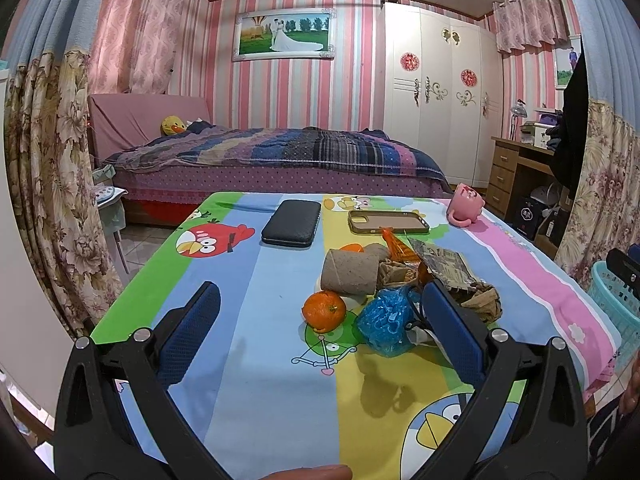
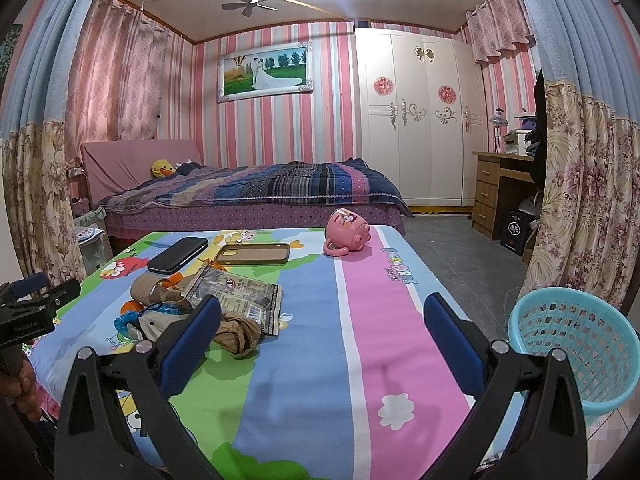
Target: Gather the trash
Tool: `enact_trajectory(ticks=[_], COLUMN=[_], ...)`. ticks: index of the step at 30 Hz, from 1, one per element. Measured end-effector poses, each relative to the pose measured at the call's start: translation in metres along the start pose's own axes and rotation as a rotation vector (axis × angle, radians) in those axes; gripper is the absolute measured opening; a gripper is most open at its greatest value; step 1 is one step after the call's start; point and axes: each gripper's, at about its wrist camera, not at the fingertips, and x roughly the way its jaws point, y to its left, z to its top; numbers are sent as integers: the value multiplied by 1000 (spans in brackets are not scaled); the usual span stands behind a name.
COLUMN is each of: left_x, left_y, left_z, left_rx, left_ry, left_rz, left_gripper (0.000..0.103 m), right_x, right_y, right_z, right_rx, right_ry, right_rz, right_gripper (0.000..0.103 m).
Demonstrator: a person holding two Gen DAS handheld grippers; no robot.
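A heap of trash lies mid-table: a cardboard tube (image 1: pixel 351 277), crumpled brown paper (image 1: pixel 482 303), a silver printed wrapper (image 1: pixel 444 265), a blue crinkled wrapper (image 1: pixel 386 322) and an orange (image 1: pixel 324 311). My left gripper (image 1: pixel 322 320) hovers open just in front of the heap, its right finger beside the blue wrapper, nothing held. In the right wrist view the heap sits at left: wrapper (image 2: pixel 236 294), brown paper (image 2: pixel 238 336). My right gripper (image 2: pixel 322 322) is open over the pink stripe, its left finger next to the brown paper. A teal basket (image 2: pixel 576 344) stands right of the table.
A cartoon cloth covers the table (image 1: pixel 256 304). At its far end lie a black wallet (image 1: pixel 292 222), a brown phone case (image 1: pixel 387 222) and a tipped pink mug (image 1: pixel 466 204). Beyond are a bed (image 1: pixel 272 156), a wardrobe and a desk. Curtains hang on both sides.
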Motion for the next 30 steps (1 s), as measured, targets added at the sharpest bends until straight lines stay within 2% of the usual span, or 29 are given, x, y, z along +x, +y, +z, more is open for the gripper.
enact_trajectory(ticks=[30], left_x=[2], left_y=[1], left_z=[-2], left_rx=[0], left_ry=[7], left_rz=[1], left_gripper=[98], right_x=[0], right_y=[0], right_z=[1], right_rx=[0], right_ry=[1], right_rz=[1], right_gripper=[99])
